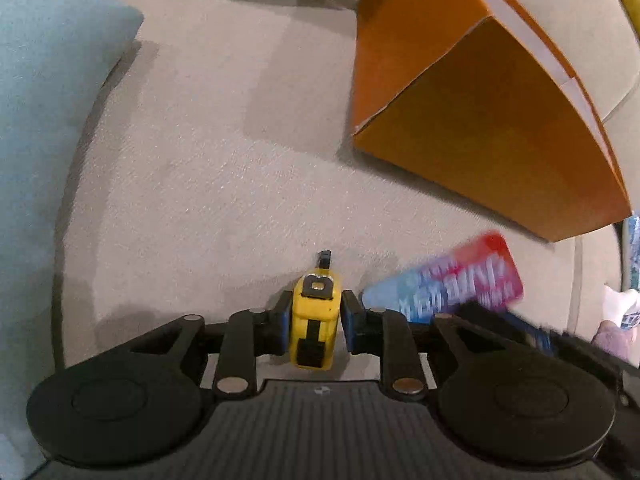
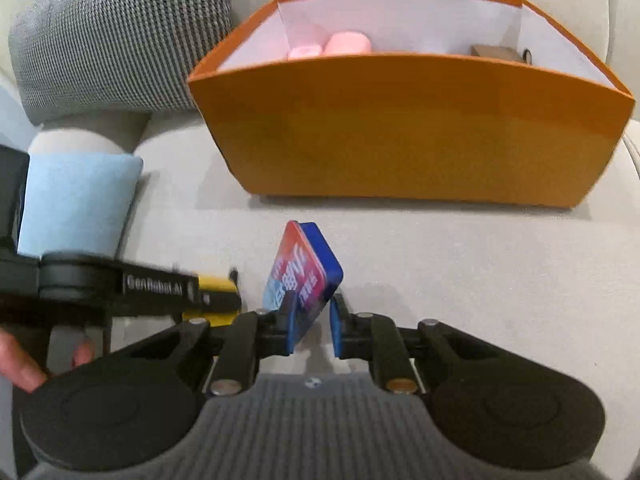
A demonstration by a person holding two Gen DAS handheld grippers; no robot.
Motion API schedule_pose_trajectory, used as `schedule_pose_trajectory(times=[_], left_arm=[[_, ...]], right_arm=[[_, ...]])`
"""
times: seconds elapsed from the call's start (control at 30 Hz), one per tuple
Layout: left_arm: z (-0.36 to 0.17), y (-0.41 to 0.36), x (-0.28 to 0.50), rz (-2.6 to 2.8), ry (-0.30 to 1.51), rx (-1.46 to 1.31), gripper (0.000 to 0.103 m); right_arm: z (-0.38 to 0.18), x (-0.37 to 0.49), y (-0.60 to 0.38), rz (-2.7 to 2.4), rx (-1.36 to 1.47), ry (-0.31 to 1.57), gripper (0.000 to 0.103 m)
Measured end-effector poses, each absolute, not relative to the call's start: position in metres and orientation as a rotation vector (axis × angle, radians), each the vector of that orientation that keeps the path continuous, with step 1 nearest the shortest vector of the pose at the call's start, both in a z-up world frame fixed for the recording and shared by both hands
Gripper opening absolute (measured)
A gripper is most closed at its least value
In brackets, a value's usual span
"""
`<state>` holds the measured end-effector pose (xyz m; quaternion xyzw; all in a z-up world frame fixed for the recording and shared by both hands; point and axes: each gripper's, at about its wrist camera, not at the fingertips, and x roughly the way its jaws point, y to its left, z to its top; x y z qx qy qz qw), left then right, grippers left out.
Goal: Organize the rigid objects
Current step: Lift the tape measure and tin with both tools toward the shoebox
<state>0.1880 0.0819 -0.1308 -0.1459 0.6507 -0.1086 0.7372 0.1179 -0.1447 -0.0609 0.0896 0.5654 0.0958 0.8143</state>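
Left wrist view: left gripper (image 1: 313,322) pinches the yellow tape measure (image 1: 313,320) at lower centre; the orange box (image 1: 472,120) sits upper right, across open cushion.

Right wrist view: right gripper (image 2: 313,326) fingers narrow around the tilted blue tin (image 2: 304,276); grip uncertain. Box rim (image 2: 400,58) lies directly ahead, unobstructed.

Two grippers (image 1: 314,320) (image 2: 312,326), one tape measure (image 1: 315,312), one tin (image 2: 304,276), one orange box (image 2: 408,128) at twelve o'clock holding two pink things (image 2: 332,45), three cushions (image 2: 120,36).
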Motion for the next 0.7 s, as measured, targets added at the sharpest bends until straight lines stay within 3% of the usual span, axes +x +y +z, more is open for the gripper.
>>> schedule_pose_trajectory(times=[0.13,0.17,0.23,0.4,0.5,0.53,0.57,0.7], left_arm=[[-0.130,0.086,0.183,-0.237,1.430,-0.326,0.024],[-0.130,0.088,0.183,-0.239,1.424,-0.339,0.022],[-0.129,0.093,0.183,-0.235,1.402,-0.359,0.022],[-0.123,0.101,0.187,-0.227,1.342,-0.396,0.022],[-0.121,0.103,0.191,-0.233,1.320,-0.415,0.022],[-0.121,0.103,0.192,-0.239,1.317,-0.419,0.022],[-0.121,0.099,0.192,-0.246,1.312,-0.425,0.022],[-0.124,0.091,0.196,-0.267,1.312,-0.434,0.022]], right_arm=[[-0.069,0.131,-0.138,0.196,0.217,1.180,0.015],[-0.075,0.134,-0.137,0.195,0.232,1.193,0.006],[-0.088,0.137,-0.142,0.177,0.273,1.226,0.001],[-0.093,0.141,-0.146,0.178,0.321,1.196,0.000],[-0.093,0.141,-0.152,0.162,0.351,1.212,0.005],[-0.094,0.141,-0.154,0.148,0.355,1.225,0.018],[-0.097,0.140,-0.156,0.134,0.366,1.243,0.037],[-0.110,0.139,-0.164,0.141,0.452,1.248,0.041]])
